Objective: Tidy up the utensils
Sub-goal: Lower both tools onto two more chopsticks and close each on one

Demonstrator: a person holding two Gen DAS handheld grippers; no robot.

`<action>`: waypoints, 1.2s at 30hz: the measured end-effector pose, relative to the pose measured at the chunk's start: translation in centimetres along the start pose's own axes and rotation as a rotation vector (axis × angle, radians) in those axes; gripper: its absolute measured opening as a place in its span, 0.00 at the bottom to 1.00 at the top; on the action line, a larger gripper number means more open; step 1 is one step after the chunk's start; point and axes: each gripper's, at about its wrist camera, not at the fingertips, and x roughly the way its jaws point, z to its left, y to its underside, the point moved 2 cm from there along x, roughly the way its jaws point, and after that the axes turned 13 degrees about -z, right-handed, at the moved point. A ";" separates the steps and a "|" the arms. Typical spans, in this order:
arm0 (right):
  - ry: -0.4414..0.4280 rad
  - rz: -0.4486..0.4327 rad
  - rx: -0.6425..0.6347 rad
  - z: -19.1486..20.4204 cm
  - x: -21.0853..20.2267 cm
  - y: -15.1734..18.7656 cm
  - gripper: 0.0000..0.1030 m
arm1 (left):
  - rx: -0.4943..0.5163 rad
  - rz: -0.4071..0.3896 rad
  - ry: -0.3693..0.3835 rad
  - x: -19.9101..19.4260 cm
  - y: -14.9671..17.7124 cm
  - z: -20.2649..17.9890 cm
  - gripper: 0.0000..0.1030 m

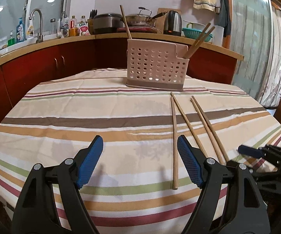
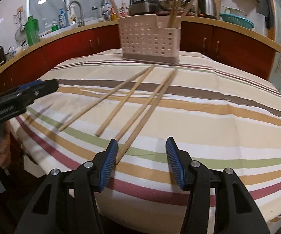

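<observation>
Wooden chopsticks, four of them, lie loose on the striped cloth of the surface (image 1: pixel 81 105), between its near edge and the holder standing toward the far edge. Their long axes run roughly from near edge to far edge, fanning slightly, so each presents a blunt end toward the person. In the left wrist view the leftmost chopstick (image 1: pixel 174 146) sits just inside the right finger of the left hand-held gripper (image 1: pixel 140 156), its near end reaching down between the jaws; those jaws are spread wide and pinch nothing. In the right wrist view the rightmost pair of chopsticks (image 2: pixel 150 105) lie close together and point their near ends at the left finger of the right hand-held gripper (image 2: pixel 142 152), one end almost touching the blue pad. That gripper is also spread, less widely, with nothing gripped. Each hand is therefore about equally near its own chopstick; my judgement is that a small sideways shift would centre a stick before closing.

The pink perforated holder (image 1: pixel 152 66) stands upright in two compartments. Its lower right compartment holds a few chopsticks leaning right; one more stick stands in the taller left part.
</observation>
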 end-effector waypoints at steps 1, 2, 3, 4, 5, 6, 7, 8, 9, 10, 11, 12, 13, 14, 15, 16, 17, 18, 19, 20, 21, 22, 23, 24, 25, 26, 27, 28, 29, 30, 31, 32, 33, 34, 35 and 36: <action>0.026 -0.003 0.006 -0.6 0.0 0.0 0.50 | 0.001 0.007 0.008 0.1 0.2 -0.2 0.74; 0.044 -0.006 0.012 -1.0 -0.1 0.0 0.50 | 0.003 0.013 0.014 0.2 0.3 -0.3 0.74; 0.069 -0.008 0.024 -1.7 -0.1 0.0 0.50 | 0.007 0.019 0.020 0.2 0.5 -0.6 0.74; 0.096 -0.010 0.038 -2.6 -0.1 0.1 0.49 | 0.012 0.023 0.025 0.3 0.6 -0.8 0.74; 0.114 -0.015 0.045 -3.2 -0.2 0.1 0.49 | 0.020 0.029 0.031 0.4 0.8 -1.1 0.74; 0.136 -0.018 0.056 -4.0 -0.3 0.2 0.48 | 0.026 0.036 0.038 0.6 1.0 -1.3 0.74; 0.148 -0.024 0.068 -4.5 -0.3 0.2 0.48 | 0.028 0.042 0.044 0.7 1.1 -1.5 0.74; 0.158 -0.029 0.080 -5.1 -0.4 0.2 0.48 | 0.031 0.049 0.050 0.8 1.3 -1.7 0.74; 0.166 -0.032 0.086 -5.5 -0.5 0.2 0.47 | 0.034 0.059 0.057 1.0 1.5 -1.9 0.74; 0.165 -0.040 0.096 -5.9 -0.7 0.3 0.47 | 0.034 0.068 0.063 1.1 1.7 -2.1 0.74; 0.161 -0.043 0.100 -6.0 -0.8 0.3 0.46 | 0.034 0.075 0.066 1.2 1.9 -2.2 0.73; 0.156 -0.044 0.099 -6.0 -0.8 0.4 0.44 | 0.034 0.087 0.073 1.4 2.1 -2.3 0.69; 0.154 -0.046 0.094 -5.9 -0.8 0.5 0.44 | 0.036 0.097 0.078 1.5 2.3 -2.4 0.65; 0.145 -0.049 0.092 -5.8 -0.9 0.5 0.43 | 0.039 0.110 0.084 1.7 2.6 -2.5 0.62; 0.140 -0.050 0.091 -5.7 -0.7 0.4 0.42 | 0.042 0.122 0.090 1.8 2.8 -2.6 0.56; 0.134 -0.052 0.088 -5.6 -0.7 0.5 0.40 | 0.048 0.138 0.101 2.1 3.1 -2.8 0.53; 0.130 -0.053 0.086 -5.5 -0.7 0.4 0.39 | 0.050 0.146 0.105 2.2 3.2 -2.9 0.51; 0.127 -0.053 0.086 -5.5 -0.5 0.3 0.39 | 0.053 0.157 0.111 2.3 3.5 -2.9 0.45; 0.125 -0.054 0.086 -5.4 -0.5 0.3 0.38 | 0.077 0.148 0.102 2.4 3.6 -3.0 0.36; 0.121 -0.055 0.087 -5.4 -0.5 0.3 0.37 | 0.093 0.145 0.093 2.4 3.6 -3.0 0.32; 0.119 -0.055 0.086 -5.4 -0.5 0.3 0.36 | 0.099 0.144 0.094 2.5 3.6 -2.9 0.19; 0.115 -0.055 0.087 -5.4 -0.5 0.3 0.35 | 0.088 0.147 0.092 2.7 3.5 -2.5 0.12; 0.112 -0.055 0.088 -5.3 -0.5 0.3 0.34 | 0.078 0.149 0.088 2.8 3.4 -2.1 0.10; 0.109 -0.055 0.088 -5.3 -0.4 0.3 0.33 | 0.075 0.150 0.078 2.9 3.4 -1.7 0.09; 0.105 -0.055 0.089 -5.2 -0.4 0.3 0.33 | 0.076 0.149 0.068 2.9 3.3 -1.5 0.08; 0.101 -0.056 0.089 -5.2 -0.4 0.2 0.33 | 0.073 0.149 0.061 2.9 3.3 -1.2 0.08; 0.099 -0.057 0.088 -5.1 -0.4 0.2 0.33 | 0.066 0.150 0.061 2.9 3.3 -1.1 0.08; 0.095 -0.059 0.086 -5.0 -0.3 0.2 0.33 | 0.067 0.150 0.062 2.8 3.3 -1.0 0.08; 0.094 -0.060 0.083 -4.9 -0.3 0.2 0.33 | 0.071 0.150 0.062 2.8 3.3 -1.0 0.08; 0.092 -0.060 0.079 -4.8 -0.2 0.2 0.33 | 0.071 0.148 0.063 2.8 3.4 -1.1 0.12; 0.086 -0.060 0.076 -4.7 -0.2 0.2 0.30 | 0.066 0.146 0.068 2.7 3.4 -1.1 0.19; 0.083 -0.059 0.072 -4.6 -0.2 0.2 0.27 | 0.064 0.145 0.074 2.6 3.4 -1.2 0.21; 0.080 -0.060 0.067 -4.6 -0.2 0.2 0.22 | 0.072 0.143 0.073 2.5 3.5 -1.4 0.23; 0.070 -0.061 0.070 -4.6 -0.2 0.2 0.19 | 0.078 0.140 0.074 2.4 3.5 -1.4 0.22; 0.066 -0.062 0.075 -4.6 -0.2 0.2 0.18 | 0.080 0.138 0.080 2.4 3.5 -1.4 0.22; 0.062 -0.063 0.080 -4.7 -0.2 0.3 0.15 | 0.075 0.136 0.085 2.3 3.5 -1.3 0.21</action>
